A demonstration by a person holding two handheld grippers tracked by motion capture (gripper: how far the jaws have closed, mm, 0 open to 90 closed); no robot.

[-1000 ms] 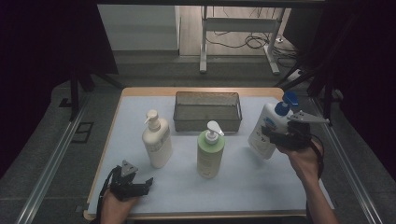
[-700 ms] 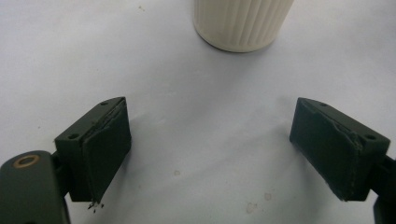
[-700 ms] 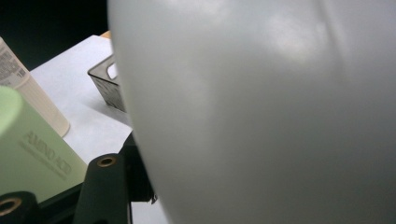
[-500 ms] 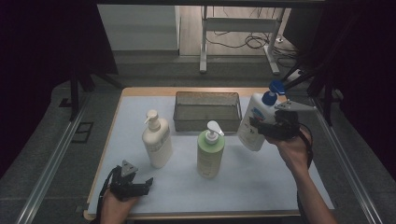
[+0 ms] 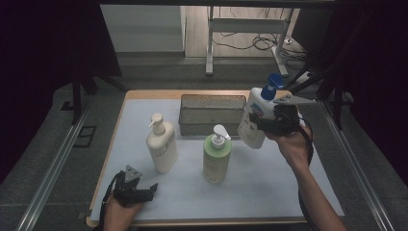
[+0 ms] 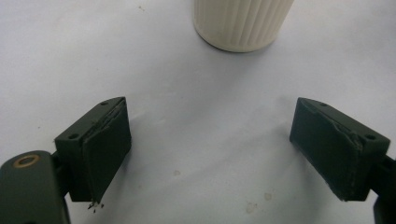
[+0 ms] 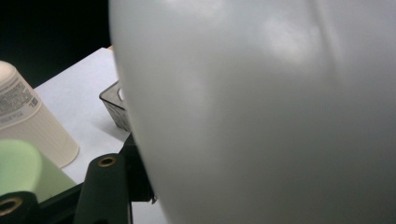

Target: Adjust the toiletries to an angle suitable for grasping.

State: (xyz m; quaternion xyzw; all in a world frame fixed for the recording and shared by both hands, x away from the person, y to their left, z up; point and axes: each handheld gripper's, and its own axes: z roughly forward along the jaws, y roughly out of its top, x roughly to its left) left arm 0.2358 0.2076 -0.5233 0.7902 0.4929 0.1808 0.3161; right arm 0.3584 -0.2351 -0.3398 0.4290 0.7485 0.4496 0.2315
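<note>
The white bottle with the blue pump (image 5: 255, 120) is gripped by the right tool (image 5: 269, 126) and is held up in the air, off the worktop (image 5: 288, 192), near the far right corner. The bottle is tilted, with its blue top leaning toward the far right corner and its bottom pointing toward the near left. The wire basket (image 5: 210, 113) is placed at the far edge, just to the left of the bottle, with its long side running along that edge. So the bottle probably has to be carried left, over the basket. The left tool (image 5: 140, 192) is kept open and empty by the near left corner, close to the cream bottle (image 5: 161, 144). The green bottle (image 5: 217, 156) is seen standing in the middle.
</note>
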